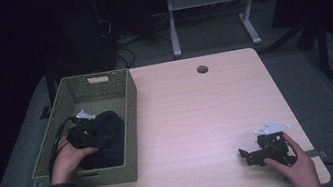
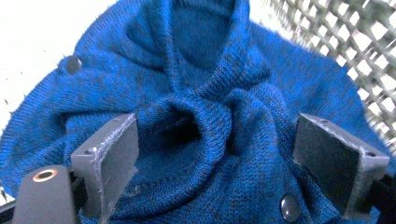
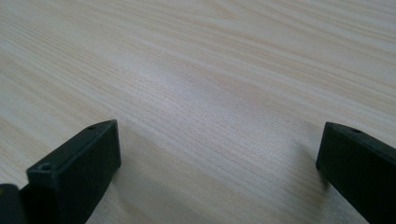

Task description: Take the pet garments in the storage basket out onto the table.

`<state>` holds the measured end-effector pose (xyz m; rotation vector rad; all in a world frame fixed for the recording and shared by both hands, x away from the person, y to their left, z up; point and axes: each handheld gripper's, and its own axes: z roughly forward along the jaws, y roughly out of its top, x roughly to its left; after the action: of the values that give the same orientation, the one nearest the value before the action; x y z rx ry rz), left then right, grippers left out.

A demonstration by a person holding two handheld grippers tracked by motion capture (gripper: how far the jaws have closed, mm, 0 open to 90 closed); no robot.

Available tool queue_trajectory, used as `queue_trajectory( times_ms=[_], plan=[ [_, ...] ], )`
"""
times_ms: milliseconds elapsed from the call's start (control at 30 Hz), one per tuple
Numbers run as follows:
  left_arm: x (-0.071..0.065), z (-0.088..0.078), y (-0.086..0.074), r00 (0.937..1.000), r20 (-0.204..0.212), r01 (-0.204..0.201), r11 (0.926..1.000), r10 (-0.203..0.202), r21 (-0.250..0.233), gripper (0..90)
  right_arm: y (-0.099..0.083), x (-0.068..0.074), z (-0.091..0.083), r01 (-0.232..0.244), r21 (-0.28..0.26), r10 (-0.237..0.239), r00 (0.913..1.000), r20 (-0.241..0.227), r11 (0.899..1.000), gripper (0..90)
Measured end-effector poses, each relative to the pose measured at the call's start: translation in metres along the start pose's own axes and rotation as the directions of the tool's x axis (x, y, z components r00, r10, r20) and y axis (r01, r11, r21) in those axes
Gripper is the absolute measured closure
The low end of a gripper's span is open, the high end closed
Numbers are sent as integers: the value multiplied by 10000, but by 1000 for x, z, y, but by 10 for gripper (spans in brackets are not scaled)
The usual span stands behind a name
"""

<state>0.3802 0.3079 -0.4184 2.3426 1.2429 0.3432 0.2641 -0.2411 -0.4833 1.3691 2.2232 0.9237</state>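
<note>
- Left gripper [image 2: 217, 154]: jaws stood wide apart, straddling a bunched fold of the blue sweater [image 2: 205, 93] and pressed into the knit without pinching it.
- Sweater: lay crumpled inside the green basket [image 1: 128, 104] at the table's [image 1: 208, 112] left edge.
- Right gripper [image 3: 217, 154]: jaws spread wide, holding nothing, low over bare tabletop near the right front corner.

Blue knit cardigan [image 2: 205, 121], crumpled, inside green basket [image 1: 129, 124]

Legible markings: none. We find no text, label, brand, number or sign on the knit [image 2: 205, 140], its buttons [image 2: 290, 207], the basket [image 1: 132, 129], the surface [image 3: 224, 70] or the fingers [image 3: 74, 172] in any view.
</note>
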Motion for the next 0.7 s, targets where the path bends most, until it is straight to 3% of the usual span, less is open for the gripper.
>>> queue_trajectory(
  times_ms=[300, 400, 467, 567, 700],
  plan=[
    [-3, 11, -1, 9998, 166, -90, 9981, 80, 614, 133, 0, 0, 0, 2, 2, -2, 10000, 1, 10000, 0],
    [-5, 15, -2, 9995, 220, -254, 9945, 233, 1020, 131, 0, 0, 0, 2, 1, -2, 10000, -1, 10000, 0],
    [-5, 16, -1, 9996, 244, -135, 9918, 105, 1268, 140, 0, 0, 0, 1, 0, -1, 10000, -1, 10000, 0],
    [-4, 14, 0, 9985, 489, 162, 9887, -237, 1490, 235, 0, 0, 0, 3, 1, -3, 10000, 1, 10000, 0],
    [-5, 11, 1, 9956, 915, 67, 9875, -214, 1578, 443, 0, 0, 0, 1, 1, -1, 10000, 1, 10000, 0]
  ],
)
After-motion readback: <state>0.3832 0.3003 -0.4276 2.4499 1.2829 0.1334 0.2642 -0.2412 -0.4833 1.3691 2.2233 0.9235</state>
